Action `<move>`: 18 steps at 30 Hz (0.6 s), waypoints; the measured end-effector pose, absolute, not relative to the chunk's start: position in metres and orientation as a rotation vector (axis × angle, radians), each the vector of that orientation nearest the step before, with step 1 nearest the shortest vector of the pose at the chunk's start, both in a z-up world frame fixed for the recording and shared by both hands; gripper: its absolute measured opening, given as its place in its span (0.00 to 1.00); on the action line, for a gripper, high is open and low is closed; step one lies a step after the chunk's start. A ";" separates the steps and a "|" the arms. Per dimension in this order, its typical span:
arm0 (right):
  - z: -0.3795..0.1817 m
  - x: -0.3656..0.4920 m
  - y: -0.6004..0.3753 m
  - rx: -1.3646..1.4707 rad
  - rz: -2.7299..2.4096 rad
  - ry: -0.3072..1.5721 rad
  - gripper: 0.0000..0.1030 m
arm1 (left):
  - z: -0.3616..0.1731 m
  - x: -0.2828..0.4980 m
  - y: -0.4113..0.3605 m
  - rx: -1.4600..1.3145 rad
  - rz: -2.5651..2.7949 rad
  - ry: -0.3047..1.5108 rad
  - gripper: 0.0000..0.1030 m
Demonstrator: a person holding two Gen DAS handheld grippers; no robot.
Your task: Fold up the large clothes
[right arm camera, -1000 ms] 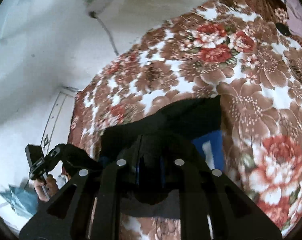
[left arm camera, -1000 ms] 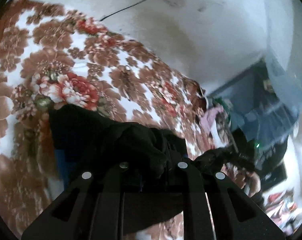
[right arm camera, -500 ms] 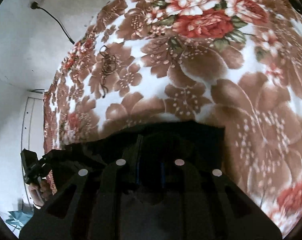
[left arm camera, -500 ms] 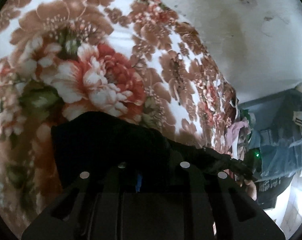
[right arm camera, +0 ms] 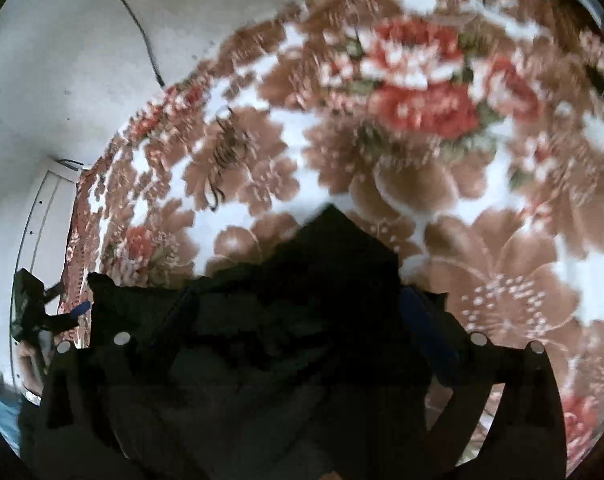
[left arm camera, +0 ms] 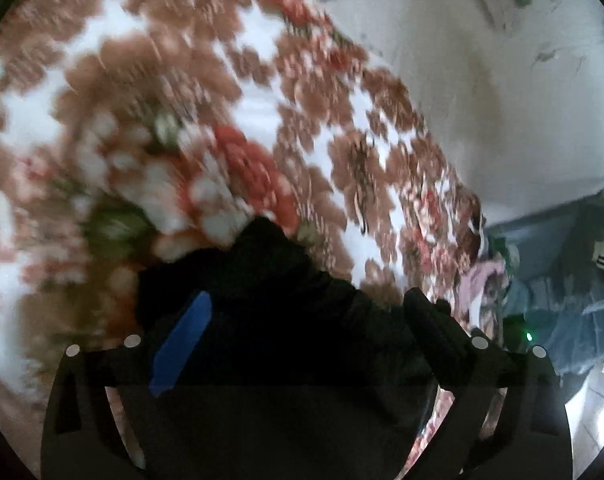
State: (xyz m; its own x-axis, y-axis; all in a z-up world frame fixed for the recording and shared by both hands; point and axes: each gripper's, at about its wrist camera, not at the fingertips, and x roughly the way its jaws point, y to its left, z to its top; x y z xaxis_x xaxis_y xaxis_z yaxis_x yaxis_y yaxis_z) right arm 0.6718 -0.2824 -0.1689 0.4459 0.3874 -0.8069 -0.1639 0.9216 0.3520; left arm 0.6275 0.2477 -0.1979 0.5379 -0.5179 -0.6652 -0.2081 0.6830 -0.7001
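A black garment (left arm camera: 286,320), soft and matte, lies bunched on a plush floral blanket (left arm camera: 222,100) of brown, white and red blooms; in both wrist views a pointed fold peaks at 12 o'clock of the fingers. The left hand-held gripper (left arm camera: 305,320) has its jaws opening wide, a blue pad (left arm camera: 182,344) now bared, the cloth lying loose between them. The right hand-held gripper (right arm camera: 298,320) is likewise opening, cloth slack between its fingers. A second ago both were clamped narrow on the fabric. At 3 o'clock in the left view, a heap of clothes (left arm camera: 485,284) sits blurred.
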 end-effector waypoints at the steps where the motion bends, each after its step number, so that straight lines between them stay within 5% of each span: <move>1: -0.161 0.665 -0.279 0.206 0.340 1.030 0.96 | -0.189 0.623 0.248 -0.806 -0.201 0.999 0.93; 8: -0.122 0.550 -0.189 -0.304 0.200 0.612 0.96 | -0.110 0.533 0.164 -0.257 0.016 0.721 0.95; 18: -0.221 0.502 -0.113 -0.429 0.236 0.752 0.94 | -0.195 0.497 0.025 0.049 -0.073 0.809 0.95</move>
